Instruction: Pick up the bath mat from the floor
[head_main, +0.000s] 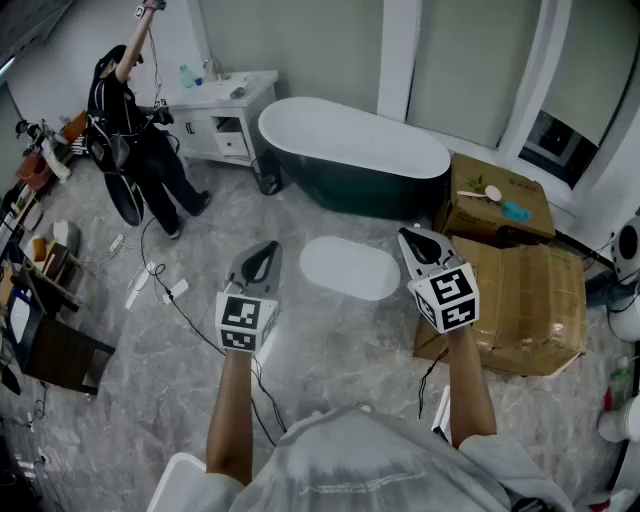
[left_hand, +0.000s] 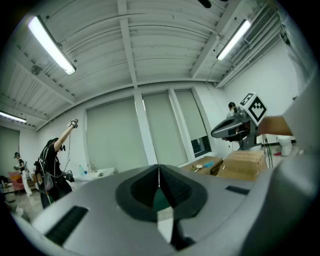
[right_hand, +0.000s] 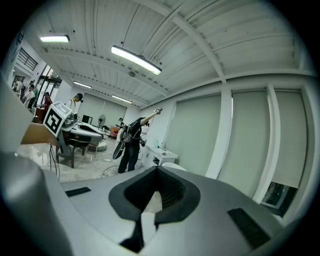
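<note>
A pale oval bath mat (head_main: 349, 267) lies flat on the marbled floor in front of the dark green bathtub (head_main: 352, 158). In the head view my left gripper (head_main: 262, 255) hovers to the mat's left, shut and holding nothing. To the mat's right my right gripper (head_main: 414, 241) hangs shut, also with nothing in it. Both are held well above the floor and point toward the tub. In the left gripper view the jaws (left_hand: 159, 176) meet in a thin line, and the right gripper (left_hand: 234, 129) shows at the side. The right gripper view shows its jaws (right_hand: 158, 172) closed tip to tip.
Large cardboard boxes (head_main: 525, 300) stand at the right, close to my right gripper. A person (head_main: 135, 140) stands at the back left by a white vanity (head_main: 222, 115), one arm raised. Cables (head_main: 165, 290) trail over the floor at the left, beside cluttered shelving (head_main: 35, 290).
</note>
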